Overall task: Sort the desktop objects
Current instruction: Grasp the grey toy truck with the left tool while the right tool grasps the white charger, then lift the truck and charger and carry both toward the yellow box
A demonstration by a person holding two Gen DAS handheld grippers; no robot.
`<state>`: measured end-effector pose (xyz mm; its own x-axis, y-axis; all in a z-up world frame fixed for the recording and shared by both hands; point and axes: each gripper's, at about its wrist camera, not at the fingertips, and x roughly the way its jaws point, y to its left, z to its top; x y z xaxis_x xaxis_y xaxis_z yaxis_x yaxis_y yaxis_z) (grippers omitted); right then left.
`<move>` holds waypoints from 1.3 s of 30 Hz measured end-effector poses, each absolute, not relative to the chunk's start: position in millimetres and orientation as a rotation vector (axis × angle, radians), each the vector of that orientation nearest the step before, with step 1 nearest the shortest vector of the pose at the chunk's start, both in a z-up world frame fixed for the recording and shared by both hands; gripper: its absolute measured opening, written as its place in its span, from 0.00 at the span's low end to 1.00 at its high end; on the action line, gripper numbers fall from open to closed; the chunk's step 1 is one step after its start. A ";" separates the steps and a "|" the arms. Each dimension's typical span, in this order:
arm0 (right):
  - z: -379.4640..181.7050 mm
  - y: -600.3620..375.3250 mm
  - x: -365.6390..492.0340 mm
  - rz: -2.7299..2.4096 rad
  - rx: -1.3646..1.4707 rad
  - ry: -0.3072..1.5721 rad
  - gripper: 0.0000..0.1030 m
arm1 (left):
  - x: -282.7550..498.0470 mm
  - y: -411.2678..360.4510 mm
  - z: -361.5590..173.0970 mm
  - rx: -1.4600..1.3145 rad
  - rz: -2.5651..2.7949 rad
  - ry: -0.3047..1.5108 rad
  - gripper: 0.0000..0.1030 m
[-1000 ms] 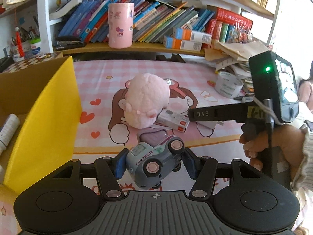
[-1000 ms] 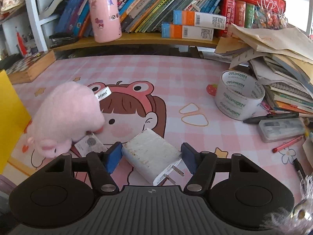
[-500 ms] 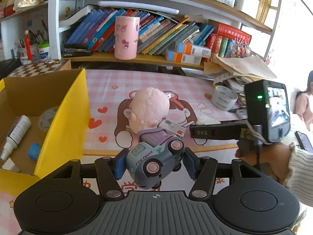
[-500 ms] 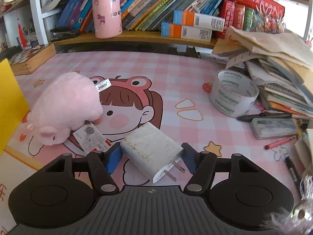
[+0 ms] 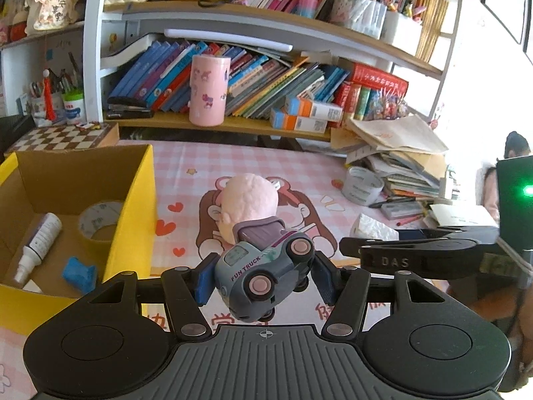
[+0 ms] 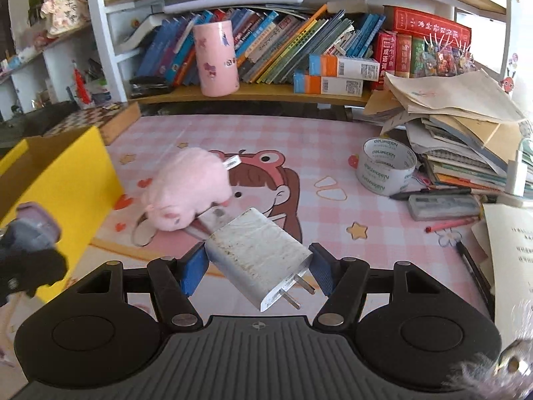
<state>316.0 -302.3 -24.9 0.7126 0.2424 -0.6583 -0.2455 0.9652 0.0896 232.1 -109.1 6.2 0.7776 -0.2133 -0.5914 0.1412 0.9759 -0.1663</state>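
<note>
The left gripper [image 5: 263,278] is clamped on a toy truck [image 5: 263,275], low centre of its view, lifted clear of the mat [image 5: 186,160]. The right gripper [image 6: 258,268] pinches a white charger [image 6: 258,258] across its flat sides, prongs pointing down toward the camera. Both look light and rigid; the truck's rounded plastic shell and free wheels could let it twist, so a hold across the body seems safest. The charger's smooth faces seem slippery, but its boxy shape suits the pads. The yellow box [image 5: 136,206] at left stands open, holding a spray bottle [image 5: 38,245], a tape roll [image 5: 100,220] and a blue lump [image 5: 80,273]. A soft pink plush [image 6: 188,188] lies mid-mat; it would squash under a grip. Another tape roll [image 6: 386,170] sits right, beside a paper pile [image 6: 459,126]. Crammed bookshelves [image 6: 283,50] fill the top of both views
</note>
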 end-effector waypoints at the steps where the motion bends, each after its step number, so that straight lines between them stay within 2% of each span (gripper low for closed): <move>1: -21.7 -301.4 310.3 0.269 0.001 0.728 0.61 | 229.3 -106.8 7.2 -0.116 -0.202 0.652 0.57; 10: -0.6 -286.5 263.2 0.235 0.023 0.708 0.61 | 208.0 -85.3 16.3 -0.103 -0.287 0.632 0.57; 39: -1.7 -167.3 141.2 0.246 -0.011 0.784 0.61 | 115.0 15.0 1.1 -0.067 -0.346 0.685 0.57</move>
